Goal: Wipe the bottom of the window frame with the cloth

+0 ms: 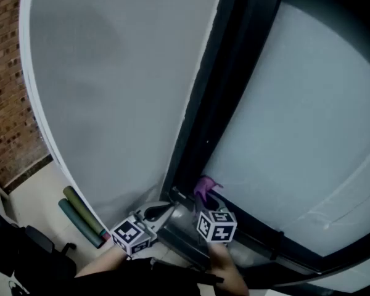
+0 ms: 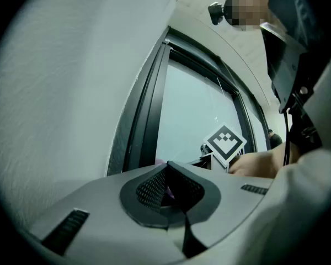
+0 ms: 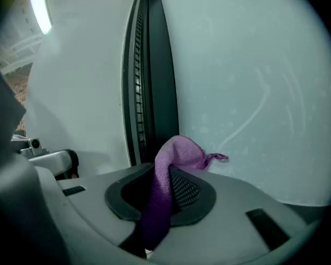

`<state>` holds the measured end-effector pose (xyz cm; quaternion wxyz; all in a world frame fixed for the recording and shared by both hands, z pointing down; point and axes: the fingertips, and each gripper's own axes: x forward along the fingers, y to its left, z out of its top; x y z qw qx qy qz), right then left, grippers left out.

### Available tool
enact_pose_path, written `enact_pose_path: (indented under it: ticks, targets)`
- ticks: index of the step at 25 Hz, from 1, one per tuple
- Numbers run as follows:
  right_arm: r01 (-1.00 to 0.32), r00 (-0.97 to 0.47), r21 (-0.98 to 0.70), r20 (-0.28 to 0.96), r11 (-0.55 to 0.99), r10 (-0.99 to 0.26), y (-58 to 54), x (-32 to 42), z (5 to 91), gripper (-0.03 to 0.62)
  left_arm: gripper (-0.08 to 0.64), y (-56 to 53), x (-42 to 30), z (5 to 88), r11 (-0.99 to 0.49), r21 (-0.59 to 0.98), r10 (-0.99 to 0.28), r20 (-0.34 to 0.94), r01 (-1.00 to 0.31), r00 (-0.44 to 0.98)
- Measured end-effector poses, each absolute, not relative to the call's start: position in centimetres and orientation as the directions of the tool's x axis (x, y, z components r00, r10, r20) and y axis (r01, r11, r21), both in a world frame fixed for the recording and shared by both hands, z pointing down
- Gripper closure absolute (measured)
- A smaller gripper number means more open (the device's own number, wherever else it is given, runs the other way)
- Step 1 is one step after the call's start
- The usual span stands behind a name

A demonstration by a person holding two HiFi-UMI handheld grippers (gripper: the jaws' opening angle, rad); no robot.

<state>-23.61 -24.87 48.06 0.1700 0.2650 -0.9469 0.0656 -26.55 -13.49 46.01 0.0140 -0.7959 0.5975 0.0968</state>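
A purple cloth [image 1: 205, 188] sticks up from my right gripper [image 1: 207, 201], which is shut on it right at the bottom corner of the dark window frame [image 1: 221, 97]. In the right gripper view the cloth [image 3: 179, 153] is pinched between the jaws and droops over them, with the frame's upright [image 3: 151, 81] just behind. My left gripper [image 1: 158, 213] sits beside it to the left, low against the white wall, jaws shut with nothing held. In the left gripper view this gripper [image 2: 166, 174] faces the frame [image 2: 146, 120], and the right gripper's marker cube [image 2: 225, 142] shows beyond.
Frosted glass [image 1: 308, 116] fills the right side, and a white wall panel [image 1: 117, 73] the left. The frame's bottom rail [image 1: 283, 242] runs off to the lower right. Two rolled green mats [image 1: 81, 217] lie on the floor, with a brick wall [image 1: 3, 91] at far left.
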Motion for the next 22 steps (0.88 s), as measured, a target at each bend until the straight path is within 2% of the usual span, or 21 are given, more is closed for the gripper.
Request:
enact_pose_path:
  ticks: [4,10,14,22]
  targets:
    - [-0.516,-0.775,0.007,0.421,0.856,-0.471,-25.8,-25.0,49.0,0.517,0.558,-13.3,-26.6,46.1,-0.287,0.113,-0.95,-0.161,-0.951,0.267]
    - [-0.418,-0.751,0.076,0.532,0.905,-0.391,-25.8,-25.9,50.1,0.517,0.558,-13.2,-26.9,46.7,-0.271,0.116,-0.953,-0.169,-0.956,0.25]
    - [-0.393,-0.762,0.063,0.536,0.917,-0.363,-25.7,-26.2,50.1,0.517,0.558,-13.5,-26.6,47.0,-0.279,0.116,-0.952,-0.166,-0.953,0.258]
    - [-0.422,-0.737,0.115,0.535,0.899,-0.414,-25.8,-25.1,50.5,0.517,0.558,-13.5,-25.3,47.3,-0.316,0.118,-0.944,-0.136,-0.941,0.3]
